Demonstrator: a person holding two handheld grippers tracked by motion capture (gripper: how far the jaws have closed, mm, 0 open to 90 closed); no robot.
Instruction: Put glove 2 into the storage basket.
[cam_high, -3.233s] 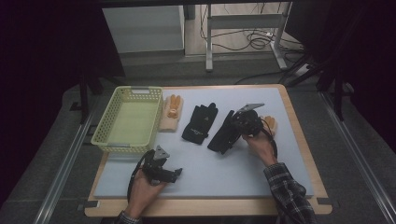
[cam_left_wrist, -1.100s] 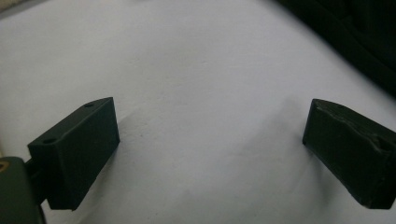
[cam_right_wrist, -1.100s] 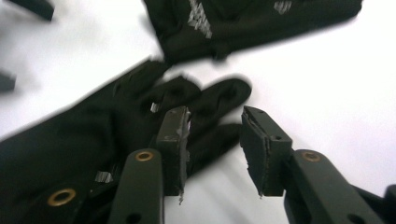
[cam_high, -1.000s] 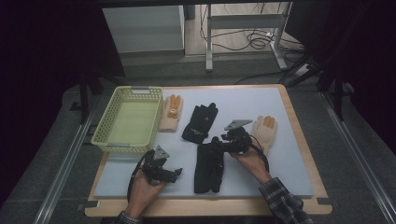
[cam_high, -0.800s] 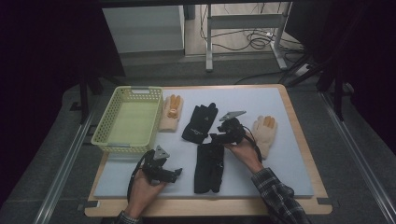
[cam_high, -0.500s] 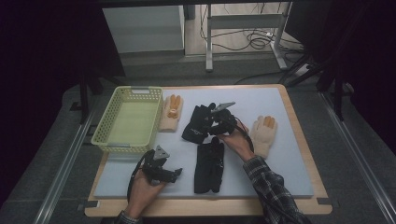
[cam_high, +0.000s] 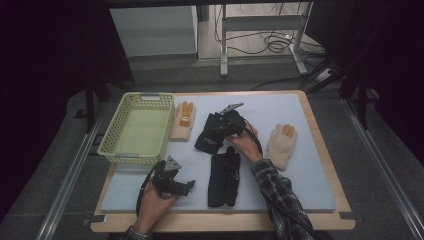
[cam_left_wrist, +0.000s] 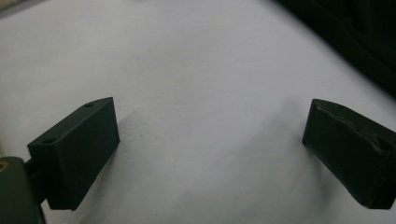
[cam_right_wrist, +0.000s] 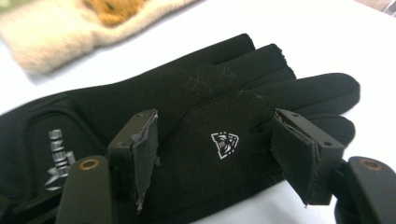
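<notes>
Two black gloves lie on the white mat (cam_high: 305, 125): one (cam_high: 209, 136) at the middle, one (cam_high: 223, 176) nearer the front. My right gripper (cam_high: 220, 128) hovers over the middle black glove (cam_right_wrist: 196, 107). Its jaws have just been opening and stand apart above the glove's back, near the small logo; the pads do not press on it. In the right gripper view this gripper (cam_right_wrist: 217, 128) is open. My left gripper (cam_high: 186, 185) rests low at the front left, open over bare mat (cam_left_wrist: 187, 70), with nothing between its fingers (cam_left_wrist: 77, 154).
A yellow-green basket (cam_high: 116, 145) stands at the left of the mat. A cream glove with orange fingertips (cam_high: 182, 121) lies beside it, also seen as the cream glove (cam_right_wrist: 60, 28). A second cream glove (cam_high: 281, 145) lies at the right.
The right gripper carried a black glove from the right to the front middle, left it there, then moved up and left over the other black glove. The left gripper stayed put.
</notes>
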